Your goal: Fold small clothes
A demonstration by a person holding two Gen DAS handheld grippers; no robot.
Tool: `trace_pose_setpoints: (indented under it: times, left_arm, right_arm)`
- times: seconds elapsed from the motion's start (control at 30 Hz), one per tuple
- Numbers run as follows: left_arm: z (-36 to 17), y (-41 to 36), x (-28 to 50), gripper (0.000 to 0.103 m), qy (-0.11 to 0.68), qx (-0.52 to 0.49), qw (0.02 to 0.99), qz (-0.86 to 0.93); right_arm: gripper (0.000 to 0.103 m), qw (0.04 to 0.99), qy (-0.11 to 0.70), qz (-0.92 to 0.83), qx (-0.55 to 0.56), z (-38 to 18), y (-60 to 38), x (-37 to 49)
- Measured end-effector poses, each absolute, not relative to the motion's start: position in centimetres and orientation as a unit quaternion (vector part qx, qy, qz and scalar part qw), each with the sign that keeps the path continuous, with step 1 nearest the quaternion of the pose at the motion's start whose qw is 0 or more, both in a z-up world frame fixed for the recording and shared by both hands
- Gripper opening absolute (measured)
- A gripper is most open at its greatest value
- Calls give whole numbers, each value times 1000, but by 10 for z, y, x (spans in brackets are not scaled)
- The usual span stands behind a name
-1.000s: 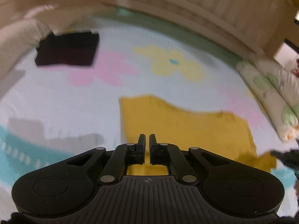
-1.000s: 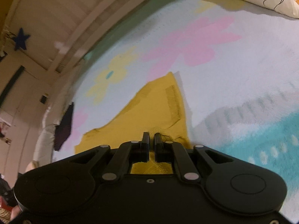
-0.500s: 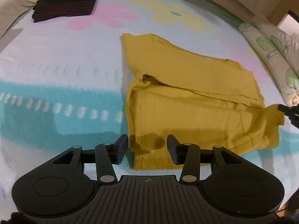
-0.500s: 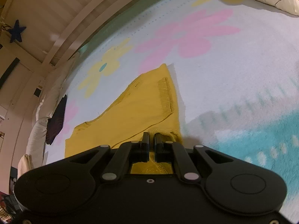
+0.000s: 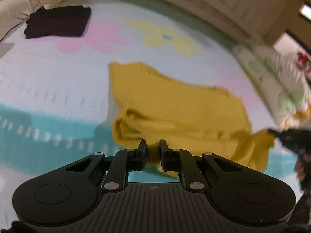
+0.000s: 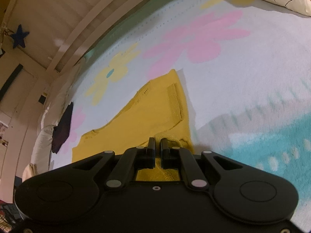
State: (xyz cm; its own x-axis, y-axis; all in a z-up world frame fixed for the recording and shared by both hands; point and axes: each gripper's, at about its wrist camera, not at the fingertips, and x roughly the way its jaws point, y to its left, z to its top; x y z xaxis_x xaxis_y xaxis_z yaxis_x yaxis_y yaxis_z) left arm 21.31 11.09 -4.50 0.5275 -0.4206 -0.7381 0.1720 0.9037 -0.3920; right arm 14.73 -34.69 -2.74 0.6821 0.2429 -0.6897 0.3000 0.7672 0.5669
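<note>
The yellow knit garment (image 5: 175,104) lies part-folded on the flower-printed blanket (image 5: 58,81) of the bed, its near edge bunched up toward both cameras. It looks light, soft and limp, a fine ribbed knit that will drape and sag from any single pinch and stretch a little if tugged, so it is best taken at two corners of one hem and carried low and taut enough to keep the fold line straight. The left hand-held gripper (image 5: 152,151) has just been closing and its jaws now pinch a wad of the near left corner, with yellow fabric showing between and below the pads. The right hand-held gripper (image 6: 157,151) is clamped narrowly on the near right corner, where a rolled hem bulges just past its tips. In the right wrist view a ribbed band (image 6: 175,101) runs along the garment's far right edge. The blanket is plush and fuzzy, likely to grip the knit somewhat when it is dragged. A dark folded garment (image 5: 58,22) sits well apart near a pale pillow (image 5: 17,9); the left view is blurred, so its weave cannot be read
</note>
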Motion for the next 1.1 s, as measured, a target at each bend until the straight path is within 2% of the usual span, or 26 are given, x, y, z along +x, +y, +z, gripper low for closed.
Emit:
trace_pose_setpoints:
  times: [0.03, 0.23, 0.73, 1.03, 1.07, 1.1]
  left_arm:
    - [-41, 111, 217, 6, 452, -139, 865, -167]
    - [-30, 119, 238, 6, 434, -155, 875, -145]
    - [-45, 124, 303, 6, 417, -218, 877, -96]
    - [-52, 124, 334, 6, 401, -210, 889, -67]
    - [-52, 123, 336, 6, 402, -203, 890, -67]
    - [-51, 122, 337, 6, 403, -194, 892, -69]
  right_arm:
    - [12, 852, 396, -17, 343, -27, -347, 148]
    - [12, 852, 385, -13, 354, -24, -346, 158]
    - [12, 843, 382, -37, 377, -42, -354, 199]
    - [12, 836, 388, -53, 384, -62, -360, 220]
    - [12, 835, 388, -51, 386, -63, -361, 221]
    - [18, 834, 391, -47, 387, -65, -362, 222]
